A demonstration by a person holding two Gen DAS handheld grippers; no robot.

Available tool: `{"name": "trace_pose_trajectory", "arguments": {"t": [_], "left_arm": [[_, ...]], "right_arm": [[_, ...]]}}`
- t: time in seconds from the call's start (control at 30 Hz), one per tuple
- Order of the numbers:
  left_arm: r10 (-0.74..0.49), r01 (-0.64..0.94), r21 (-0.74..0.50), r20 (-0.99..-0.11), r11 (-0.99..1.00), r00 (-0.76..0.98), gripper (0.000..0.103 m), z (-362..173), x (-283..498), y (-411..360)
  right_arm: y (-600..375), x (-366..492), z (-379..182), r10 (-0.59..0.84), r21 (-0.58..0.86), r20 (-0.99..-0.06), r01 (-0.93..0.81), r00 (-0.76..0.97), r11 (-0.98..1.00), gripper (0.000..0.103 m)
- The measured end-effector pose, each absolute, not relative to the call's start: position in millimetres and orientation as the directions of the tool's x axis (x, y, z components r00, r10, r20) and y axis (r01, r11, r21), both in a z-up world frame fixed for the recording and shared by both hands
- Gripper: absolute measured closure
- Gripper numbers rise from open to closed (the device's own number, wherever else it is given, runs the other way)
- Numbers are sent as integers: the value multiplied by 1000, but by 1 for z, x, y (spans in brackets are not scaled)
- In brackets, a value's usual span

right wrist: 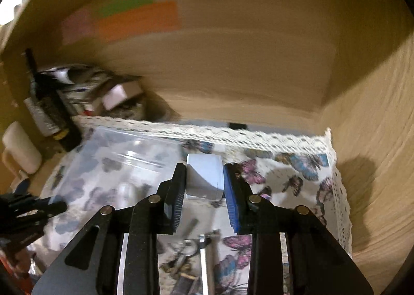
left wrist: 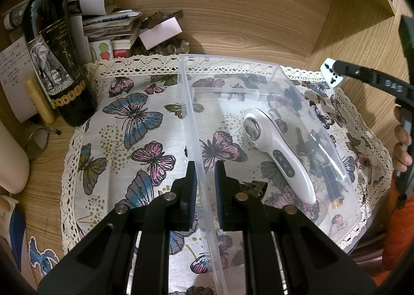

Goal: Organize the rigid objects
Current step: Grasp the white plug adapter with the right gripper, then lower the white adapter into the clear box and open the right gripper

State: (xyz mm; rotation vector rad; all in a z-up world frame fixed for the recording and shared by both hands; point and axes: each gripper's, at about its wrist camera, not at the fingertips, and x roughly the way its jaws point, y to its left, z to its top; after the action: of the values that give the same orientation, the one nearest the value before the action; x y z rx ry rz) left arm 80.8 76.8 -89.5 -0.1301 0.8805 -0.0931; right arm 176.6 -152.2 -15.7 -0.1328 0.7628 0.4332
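While the left gripper (left wrist: 204, 186) straddles the near wall of the clear plastic bin (left wrist: 344, 165), one pad inside and one outside, a slight gap shows on each side, so I cannot tell whether it pinches the wall or only brackets it. Likely purpose: steadying the bin.

Inside the bin, nearest first: a battery (left wrist: 333, 191) and some dark keys (left wrist: 309, 148) along the right wall, then a white handheld device (left wrist: 274, 150) lying diagonally.

Right gripper (right wrist: 204, 178): jaws closed partway onto a white plug adapter (right wrist: 205, 178), held between both pads, clear of the butterfly cloth (right wrist: 289, 168). From the left wrist view the adapter (left wrist: 330, 74) sits above the bin's far right corner, outside it. A loose key bunch (right wrist: 186, 256) lies on the cloth below the right gripper.

Step in hand, by my reading: carrying the adapter to the bin. Next move calls for bringing it over the open middle of the bin, lowering past the rim, then releasing clear of the white device. Right view is motion-blurred.

Beyond the cloth: a wine bottle (left wrist: 51, 56) and stacked papers (left wrist: 108, 25), against the wooden back panel (left wrist: 233, 10).
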Motion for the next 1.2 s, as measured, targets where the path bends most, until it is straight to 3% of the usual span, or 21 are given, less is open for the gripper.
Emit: {"name": "trace_pose_trajectory", "arguments": {"t": [0.3,1.0,1.2], "left_arm": [[-134,27,-150,-762,988,633,91,-89,81,77],[-145,27,-165,-762,986,631,91,-89,81,78],[-144,31,-161,-761,986,632,91,-89,81,76]], "right_arm": [[-110,152,-10,419,19,-677,-555,605,832,76],[-46,147,-66,444,69,-806,-683,391,727,76],[-55,150,-52,442,47,-777,-658,449,751,65]]}}
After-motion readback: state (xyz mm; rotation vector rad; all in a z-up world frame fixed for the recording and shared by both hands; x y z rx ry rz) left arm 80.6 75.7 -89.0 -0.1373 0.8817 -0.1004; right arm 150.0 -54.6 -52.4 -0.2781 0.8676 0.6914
